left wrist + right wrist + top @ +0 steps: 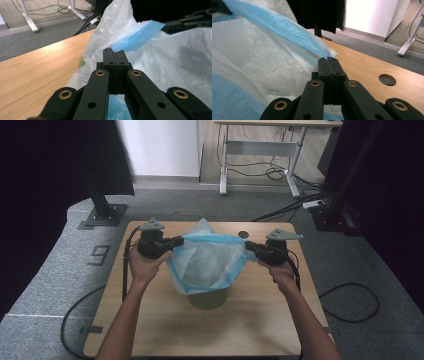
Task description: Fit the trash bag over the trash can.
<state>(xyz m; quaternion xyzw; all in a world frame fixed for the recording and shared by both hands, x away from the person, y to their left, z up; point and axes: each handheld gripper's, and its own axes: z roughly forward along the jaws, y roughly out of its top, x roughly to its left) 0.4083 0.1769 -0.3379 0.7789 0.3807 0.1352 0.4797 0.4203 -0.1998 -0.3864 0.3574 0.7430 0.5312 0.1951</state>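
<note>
I had the left gripper point(176, 241) and right gripper point(248, 246) each clamped on the bag point(207, 262) rim. The stretched plastic hid most of the bin point(210, 298) on the table point(150, 320) from me.

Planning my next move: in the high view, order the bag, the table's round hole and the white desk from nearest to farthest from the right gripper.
1. Bag: its blue rim is in the right gripper's jaws.
2. Round hole: just beyond, on the table.
3. White desk: far across the floor.

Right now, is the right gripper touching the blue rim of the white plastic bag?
Touching. The right gripper view shows the right gripper with its jaws shut on the blue rim of the white plastic bag, the film pinched at their tips.
</note>
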